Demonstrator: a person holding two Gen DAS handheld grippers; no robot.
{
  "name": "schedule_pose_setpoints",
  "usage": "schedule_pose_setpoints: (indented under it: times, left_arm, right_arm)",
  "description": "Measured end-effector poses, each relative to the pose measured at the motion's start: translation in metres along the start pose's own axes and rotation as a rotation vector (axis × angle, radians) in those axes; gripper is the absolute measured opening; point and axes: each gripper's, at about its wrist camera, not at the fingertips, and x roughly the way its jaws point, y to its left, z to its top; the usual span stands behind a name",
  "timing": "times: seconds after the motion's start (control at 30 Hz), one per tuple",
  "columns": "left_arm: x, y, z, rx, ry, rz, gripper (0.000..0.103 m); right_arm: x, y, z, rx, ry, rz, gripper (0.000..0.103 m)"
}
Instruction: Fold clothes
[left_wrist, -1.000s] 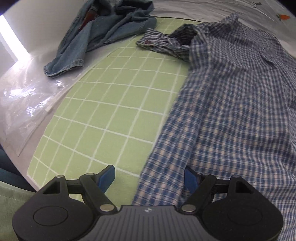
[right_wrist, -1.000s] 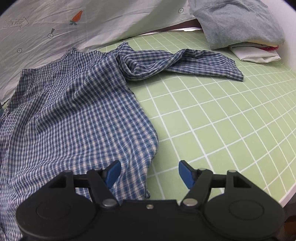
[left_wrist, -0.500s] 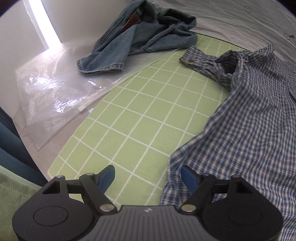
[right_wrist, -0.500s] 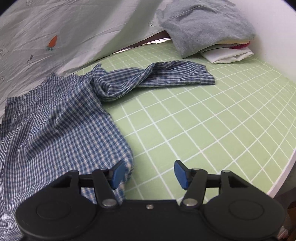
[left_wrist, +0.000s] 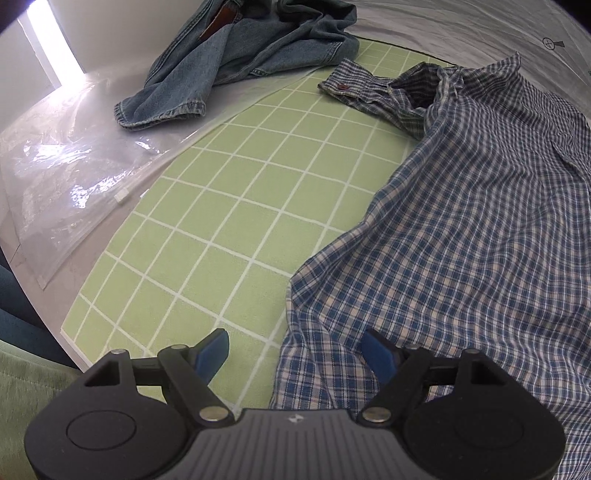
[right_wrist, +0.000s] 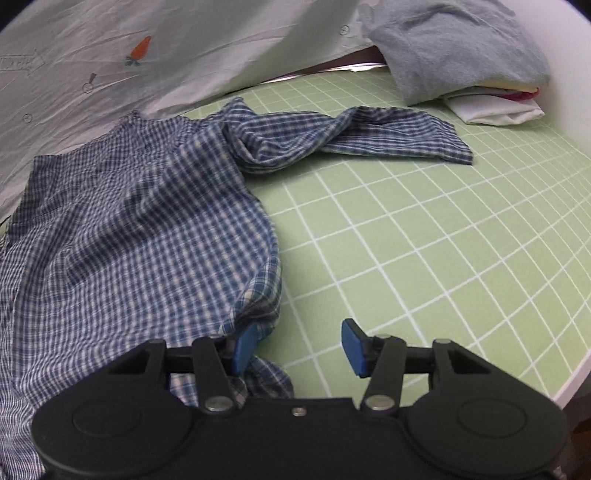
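Note:
A blue-and-white checked shirt lies spread on a green grid mat, one sleeve stretched out to the right. My left gripper is open over the shirt's lower left corner. The hem lies between its jaws, nearer the right pad. My right gripper hangs at the shirt's lower right corner, and its jaws are closing. The bunched hem rests against the left pad, while the right pad stands apart over bare mat.
A crumpled denim garment lies at the back left, partly on a clear plastic bag. A white sheet with a carrot print lies behind the shirt. Folded grey and white clothes are stacked at the back right. The table's edge runs close by.
The right jaws have narrowed, and the shirt's corner has bunched up against the left pad. The left view has swung, so the denim and the plastic bag now show nearer the middle.

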Motion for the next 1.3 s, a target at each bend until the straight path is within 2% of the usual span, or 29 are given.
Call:
schedule_pose_setpoints:
  times: [0.17, 0.33, 0.47, 0.53, 0.67, 0.77, 0.83, 0.9, 0.93, 1.03, 1.07, 1.1, 1.17, 1.27, 1.3]
  left_arm:
    - [0.004, 0.004, -0.002, -0.013, 0.011, -0.003, 0.082]
    - [0.004, 0.004, -0.001, -0.005, 0.01, -0.003, 0.084]
    - [0.004, 0.003, -0.001, 0.008, 0.005, -0.003, 0.085]
    - [0.005, 0.004, -0.001, 0.008, 0.006, -0.005, 0.085]
    - [0.006, 0.004, 0.0, 0.008, 0.007, -0.008, 0.086]
    - [0.006, 0.003, 0.0, 0.025, 0.001, -0.011, 0.084]
    - [0.004, 0.001, -0.001, 0.049, -0.011, -0.031, 0.077]
    - [0.001, -0.001, -0.002, 0.068, -0.019, -0.066, 0.057]
    - [0.0, -0.002, -0.002, 0.075, -0.019, -0.089, 0.052]
    - [-0.003, -0.005, -0.004, 0.088, -0.003, -0.171, 0.024]
    - [-0.003, -0.006, -0.005, 0.094, 0.003, -0.185, 0.01]
    - [-0.004, -0.007, -0.005, 0.101, 0.011, -0.197, 0.005]
    - [-0.004, -0.003, -0.006, 0.092, 0.023, -0.2, 0.004]
    - [-0.005, 0.004, -0.007, 0.073, 0.042, -0.2, 0.004]
    - [-0.004, 0.005, -0.006, 0.079, 0.044, -0.198, 0.009]
  right_arm:
    - [0.007, 0.022, -0.003, -0.04, 0.03, 0.061, 0.052]
    - [0.019, 0.043, -0.011, -0.12, 0.071, 0.058, 0.051]
    - [0.021, 0.042, -0.015, -0.133, 0.09, 0.026, 0.048]
    - [0.017, 0.038, -0.017, -0.127, 0.099, 0.022, 0.043]
    - [0.002, 0.028, -0.021, -0.125, 0.091, 0.027, 0.007]
    - [-0.016, 0.019, -0.02, -0.082, 0.042, 0.044, 0.005]
    - [-0.027, 0.011, -0.015, -0.043, 0.009, 0.03, 0.005]
    - [-0.032, 0.003, -0.011, -0.02, -0.011, -0.01, 0.005]
    - [-0.031, -0.003, -0.01, -0.014, -0.01, -0.029, 0.005]
    - [-0.026, -0.016, -0.012, 0.003, 0.018, -0.072, 0.005]
    - [-0.024, -0.018, -0.013, 0.011, 0.028, -0.08, 0.005]
    - [-0.023, -0.02, -0.015, 0.017, 0.035, -0.089, 0.005]
    - [-0.021, -0.022, -0.018, 0.028, 0.049, -0.107, 0.005]
    - [-0.015, -0.022, -0.025, 0.013, 0.085, -0.132, 0.005]
    - [-0.011, -0.02, -0.027, -0.007, 0.098, -0.14, 0.006]
